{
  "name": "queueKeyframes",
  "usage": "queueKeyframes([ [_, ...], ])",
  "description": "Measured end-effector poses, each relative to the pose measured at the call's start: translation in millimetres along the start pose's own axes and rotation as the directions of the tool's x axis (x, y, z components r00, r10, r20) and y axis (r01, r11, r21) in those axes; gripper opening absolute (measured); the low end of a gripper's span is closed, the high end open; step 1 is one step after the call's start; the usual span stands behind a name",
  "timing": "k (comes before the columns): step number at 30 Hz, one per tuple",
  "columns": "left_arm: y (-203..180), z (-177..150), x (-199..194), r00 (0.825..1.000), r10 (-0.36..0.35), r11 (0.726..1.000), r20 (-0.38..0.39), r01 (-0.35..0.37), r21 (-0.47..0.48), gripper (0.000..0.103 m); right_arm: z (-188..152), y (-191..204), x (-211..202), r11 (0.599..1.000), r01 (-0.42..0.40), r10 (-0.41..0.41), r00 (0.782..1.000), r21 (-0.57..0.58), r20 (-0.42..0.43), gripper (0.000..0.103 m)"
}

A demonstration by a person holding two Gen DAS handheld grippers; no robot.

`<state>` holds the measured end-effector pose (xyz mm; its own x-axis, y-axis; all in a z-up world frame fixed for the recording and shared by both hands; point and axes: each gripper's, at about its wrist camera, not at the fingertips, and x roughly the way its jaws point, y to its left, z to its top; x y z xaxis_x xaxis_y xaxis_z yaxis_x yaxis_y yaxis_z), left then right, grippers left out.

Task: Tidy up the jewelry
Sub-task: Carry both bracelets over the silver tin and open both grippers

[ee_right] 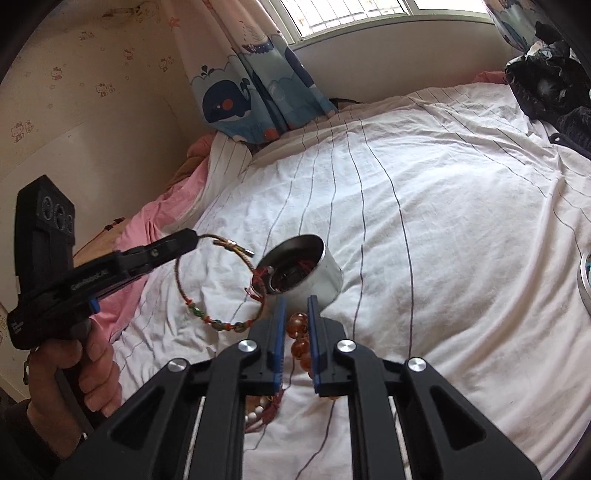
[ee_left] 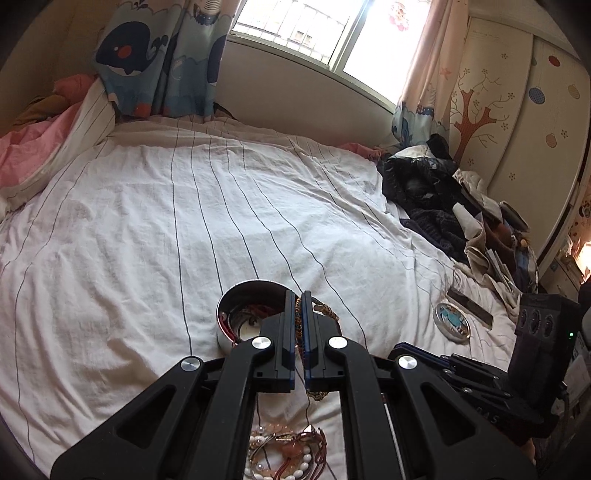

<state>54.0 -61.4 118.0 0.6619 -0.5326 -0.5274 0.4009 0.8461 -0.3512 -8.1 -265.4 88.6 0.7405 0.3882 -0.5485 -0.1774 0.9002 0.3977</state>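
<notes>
Blown-out window (ee_left: 332, 33) daylight; fisheye edges perhaps soft.

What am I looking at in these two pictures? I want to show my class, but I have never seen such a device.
No robot here: a person holds a hand-held two-finger gripper in each hand, and each picture comes from a fisheye camera on one gripper, looking along its fingers. The left gripper is shut on a braided cord bracelet, which hangs from its tip in the right view. The right gripper is shut on an amber bead bracelet. Both work above a striped bedsheet. On it stands a round metal tin holding jewelry; its lid lies apart. More jewelry is heaped below the grippers.
</notes>
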Motion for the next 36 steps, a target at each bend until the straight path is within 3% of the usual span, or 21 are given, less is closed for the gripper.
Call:
queueKeyframes([
  [5,14,15,24,1.000,-0.005,0.997,0.006,0.005,-0.073,0.003,30,13,5,0.999,-0.044,0.045,0.998,-0.025,0.053,0.012],
  [7,19,17,49,0.998,-0.013,0.996,-0.063,0.008,-0.085,0.003,42,18,11,0.998,-0.051,0.053,0.996,-0.039,0.069,0.012],
  [10,34,13,77,0.987,0.027,0.993,-0.159,-0.044,-0.106,0.006,56,22,24,0.996,-0.078,0.082,0.993,-0.043,0.090,0.012],
  [12,42,9,76,0.984,0.053,0.992,-0.170,-0.072,-0.108,0.008,61,19,38,0.992,-0.127,0.128,0.987,-0.020,0.092,0.012],
  [14,49,9,65,0.984,0.068,0.991,-0.164,-0.086,-0.107,0.023,62,14,63,0.996,-0.087,0.087,0.995,-0.013,0.041,0.013],
  [16,54,7,52,0.984,0.086,0.989,-0.155,-0.103,-0.103,0.034,54,5,87,1.000,-0.004,0.003,0.999,-0.008,-0.044,0.045],
  [17,57,6,45,0.985,0.089,0.989,-0.150,-0.105,-0.108,0.037,49,-3,90,1.000,0.012,-0.011,0.998,0.016,-0.055,0.052],
  [19,62,1,39,0.981,0.094,0.985,-0.167,-0.116,-0.125,0.038,42,-12,89,0.998,0.043,-0.039,0.996,0.044,-0.082,0.052],
  [22,64,-11,35,0.979,0.055,0.985,-0.198,-0.086,-0.149,0.041,30,-22,76,0.997,0.009,0.001,0.992,0.076,-0.128,0.054],
  [24,63,-17,35,0.976,0.048,0.986,-0.212,-0.080,-0.146,0.044,12,-20,74,0.999,0.044,-0.040,0.981,0.018,-0.188,0.062],
  [27,61,-21,33,0.975,0.024,0.985,-0.222,-0.061,-0.159,0.048,-6,-19,92,0.996,0.078,-0.086,0.958,-0.041,-0.272,0.063],
  [29,58,-24,31,0.975,0.018,0.986,-0.222,-0.054,-0.160,0.050,-10,-15,104,0.994,0.074,-0.092,0.960,-0.079,-0.266,0.063],
  [30,57,-25,30,0.975,0.017,0.986,-0.222,-0.054,-0.161,0.052,-11,-14,108,0.995,0.051,-0.073,0.959,-0.086,-0.272,0.057],
  [31,57,-26,27,0.975,0.018,0.985,-0.222,-0.055,-0.162,0.053,-11,-11,110,0.995,0.039,-0.064,0.957,-0.094,-0.284,0.044],
  [32,59,-27,25,0.975,0.020,0.984,-0.220,-0.058,-0.166,0.054,-10,-9,108,0.993,0.048,-0.077,0.956,-0.108,-0.283,0.015],
  [33,60,-27,22,0.976,0.023,0.983,-0.218,-0.061,-0.171,0.054,-9,-7,102,0.992,0.049,-0.079,0.960,-0.118,-0.269,0.007],
  [36,67,-24,16,0.977,0.037,0.980,-0.208,-0.076,-0.185,0.055,1,5,80,0.989,0.028,-0.058,0.977,-0.144,-0.203,0.005],
])
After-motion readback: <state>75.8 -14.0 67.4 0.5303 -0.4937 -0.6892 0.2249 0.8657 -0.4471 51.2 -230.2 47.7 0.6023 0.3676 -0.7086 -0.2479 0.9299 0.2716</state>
